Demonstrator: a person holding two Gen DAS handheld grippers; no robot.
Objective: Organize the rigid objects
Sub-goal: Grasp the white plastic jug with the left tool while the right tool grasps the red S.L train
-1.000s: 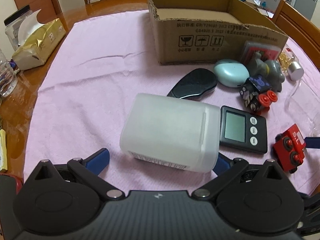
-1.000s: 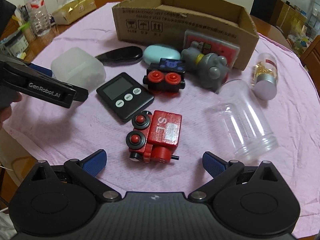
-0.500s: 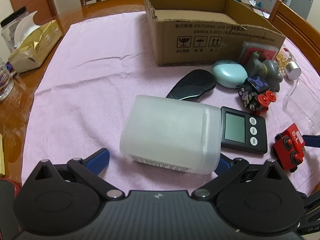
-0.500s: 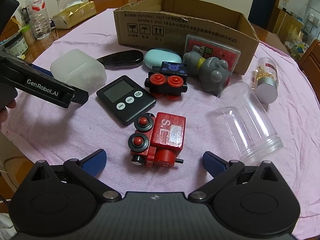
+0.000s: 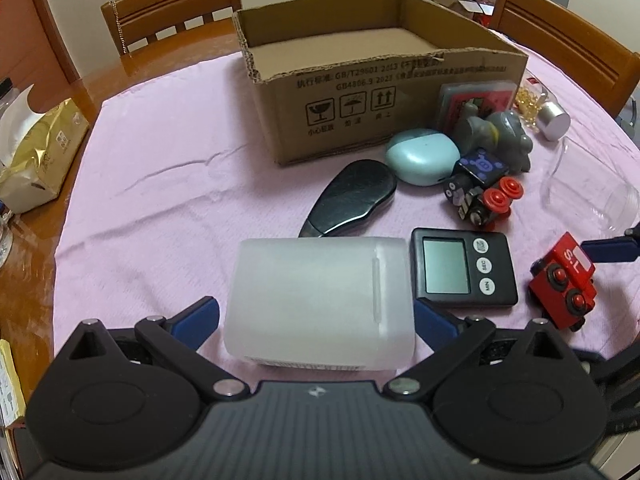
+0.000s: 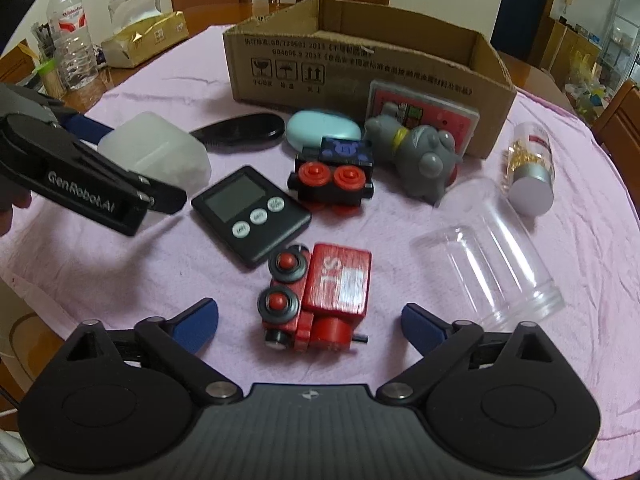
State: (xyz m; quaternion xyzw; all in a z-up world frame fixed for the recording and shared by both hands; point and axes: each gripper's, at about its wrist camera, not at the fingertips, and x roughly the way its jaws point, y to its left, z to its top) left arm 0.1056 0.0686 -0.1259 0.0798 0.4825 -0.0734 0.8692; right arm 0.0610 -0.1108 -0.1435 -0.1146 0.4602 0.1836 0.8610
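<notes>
Right hand-held gripper [image 6: 310,322] closing around the red toy train [image 6: 320,296], pads apart from it; left hand-held gripper [image 5: 316,314] wide, straddling the white container [image 5: 320,300] beside it.

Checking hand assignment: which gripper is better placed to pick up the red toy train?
Right. The red toy train lies between the right gripper fingers, whose jaws are closing without touching it yet. The left gripper straddles the white plastic container instead.

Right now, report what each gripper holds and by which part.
Left gripper: its pads flank the white container; contact unclear. Right gripper: closing around the red train, not touching it.
</notes>
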